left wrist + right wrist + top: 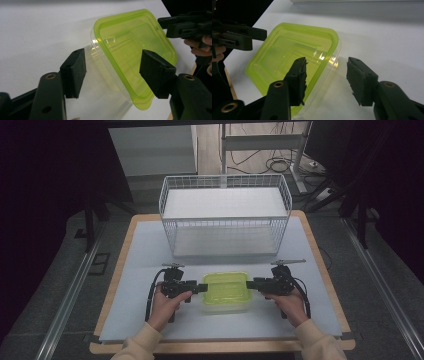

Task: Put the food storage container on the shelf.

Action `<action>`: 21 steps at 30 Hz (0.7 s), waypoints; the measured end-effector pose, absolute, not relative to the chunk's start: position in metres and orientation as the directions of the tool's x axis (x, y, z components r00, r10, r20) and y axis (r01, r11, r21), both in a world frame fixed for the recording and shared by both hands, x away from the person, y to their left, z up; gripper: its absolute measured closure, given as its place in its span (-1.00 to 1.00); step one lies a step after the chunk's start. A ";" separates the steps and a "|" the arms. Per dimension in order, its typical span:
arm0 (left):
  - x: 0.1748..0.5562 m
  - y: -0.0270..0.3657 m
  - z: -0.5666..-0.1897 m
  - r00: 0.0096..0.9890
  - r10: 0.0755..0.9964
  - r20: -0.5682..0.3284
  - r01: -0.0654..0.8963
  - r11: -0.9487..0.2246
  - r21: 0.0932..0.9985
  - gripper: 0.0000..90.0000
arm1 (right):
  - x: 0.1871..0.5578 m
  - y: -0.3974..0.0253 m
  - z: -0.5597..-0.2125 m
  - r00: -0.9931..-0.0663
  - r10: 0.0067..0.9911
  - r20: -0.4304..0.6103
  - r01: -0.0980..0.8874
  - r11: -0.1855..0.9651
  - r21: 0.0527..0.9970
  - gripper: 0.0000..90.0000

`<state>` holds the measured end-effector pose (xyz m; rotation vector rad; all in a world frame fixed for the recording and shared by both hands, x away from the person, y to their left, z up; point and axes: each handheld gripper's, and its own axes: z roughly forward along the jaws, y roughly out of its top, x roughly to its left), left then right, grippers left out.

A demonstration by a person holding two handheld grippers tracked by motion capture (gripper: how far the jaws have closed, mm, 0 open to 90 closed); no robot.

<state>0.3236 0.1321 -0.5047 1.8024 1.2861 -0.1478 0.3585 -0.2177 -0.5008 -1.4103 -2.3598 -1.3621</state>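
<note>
White wire basket [225,215] behind, on table [140,255].

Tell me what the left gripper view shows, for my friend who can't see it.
A clear container with a green lid lies between the left gripper's open black jaws on a white table. The right gripper waits at its far side.

One lidded container [226,291]; one wire basket [225,215]; two tools

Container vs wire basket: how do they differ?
The container is clear plastic with a green lid; the wire basket is white mesh, open-topped. The container is low and sits between both grippers; the basket is taller, wider, farther back. Both rest on the table.
</note>
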 end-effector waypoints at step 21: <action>0.322 0.130 -0.515 0.437 0.619 -0.653 0.840 -0.021 0.542 0.68 | 0.361 -0.218 -0.506 -0.529 0.602 0.598 0.809 0.147 0.569 0.69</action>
